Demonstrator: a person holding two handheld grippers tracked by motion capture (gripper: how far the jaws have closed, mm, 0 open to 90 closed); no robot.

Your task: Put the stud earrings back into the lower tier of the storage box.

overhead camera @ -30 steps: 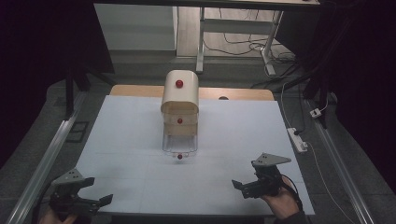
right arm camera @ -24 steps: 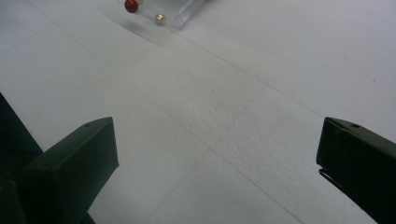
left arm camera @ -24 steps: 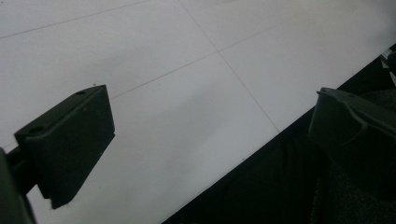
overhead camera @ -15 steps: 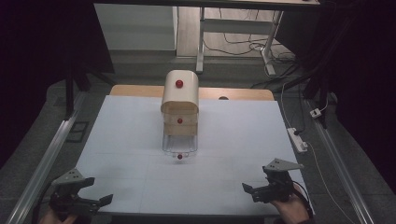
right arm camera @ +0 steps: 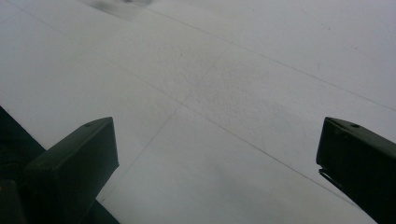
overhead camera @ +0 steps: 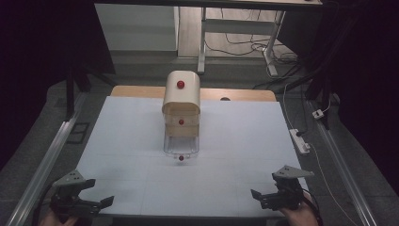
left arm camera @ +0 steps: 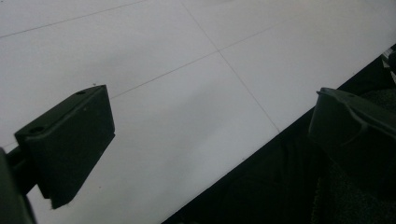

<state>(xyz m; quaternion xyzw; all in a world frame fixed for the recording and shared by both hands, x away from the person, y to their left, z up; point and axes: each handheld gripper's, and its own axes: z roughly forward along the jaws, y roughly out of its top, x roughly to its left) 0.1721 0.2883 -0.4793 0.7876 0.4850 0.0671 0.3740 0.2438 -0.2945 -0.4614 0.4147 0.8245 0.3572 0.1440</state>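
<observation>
A: Left gripper [overhead camera: 96, 191]?
B: Jaws spread wide, nothing between them, over the near left corner of the white table [overhead camera: 235, 127]. In its own view the table edge runs under the gap.
A: Right gripper [overhead camera: 258, 197]?
B: Also wide apart, holding nothing, near right corner, bare table under it.
A: Containers?
B: Small drawer cabinet [overhead camera: 181, 103] mid-table, red knobs. Bottom clear drawer [overhead camera: 181, 146] pulled out toward the person; looks empty, can't tell for sure. Both grippers well apart from it.
</observation>
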